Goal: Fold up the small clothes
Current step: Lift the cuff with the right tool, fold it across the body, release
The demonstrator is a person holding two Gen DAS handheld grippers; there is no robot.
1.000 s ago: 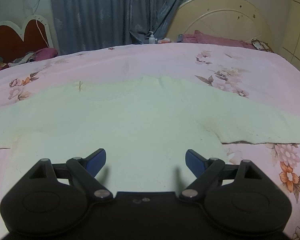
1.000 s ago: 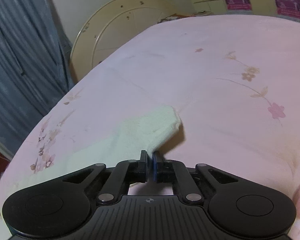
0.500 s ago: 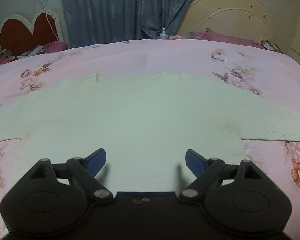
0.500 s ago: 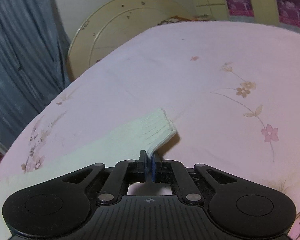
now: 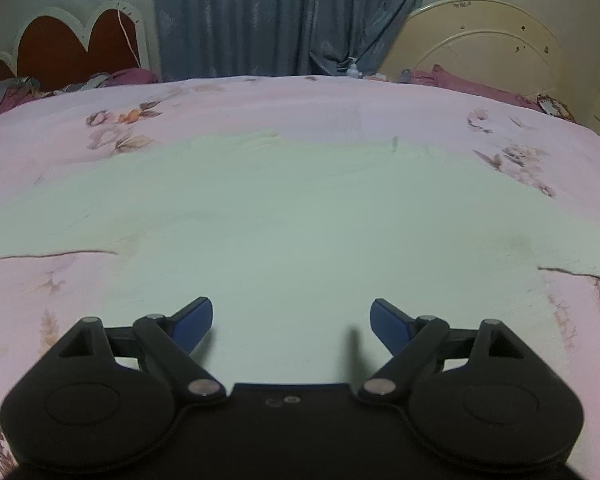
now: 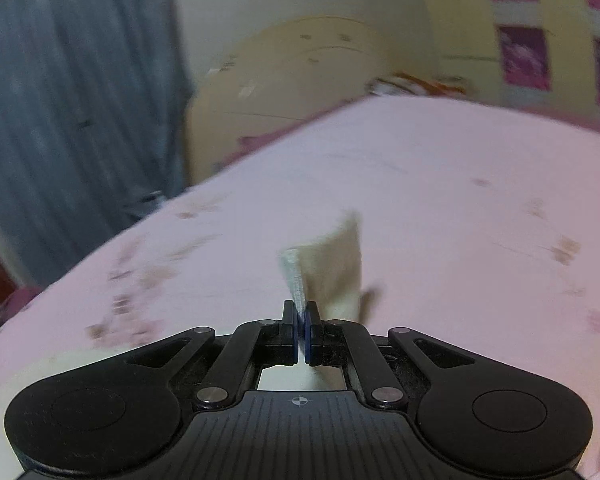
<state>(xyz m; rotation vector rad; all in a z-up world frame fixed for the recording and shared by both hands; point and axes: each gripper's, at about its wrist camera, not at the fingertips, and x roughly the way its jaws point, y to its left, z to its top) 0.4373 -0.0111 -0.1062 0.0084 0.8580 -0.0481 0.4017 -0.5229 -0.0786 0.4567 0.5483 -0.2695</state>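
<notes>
across the middle of the bed (image 5: 260,100) the pale green top (image 5: 300,220) lies flat, soft and light, best held by its cuff (image 6: 324,268), which the right gripper (image 6: 302,320) pinches shut while the left gripper (image 5: 292,318) hovers wide open, empty.

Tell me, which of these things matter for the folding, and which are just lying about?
For the job:
pale green garment
its sleeve cuff, pinched in the right tongs
left tongs, open above it

Lying about:
pump bottle
maroon bedding
blue curtain
</notes>
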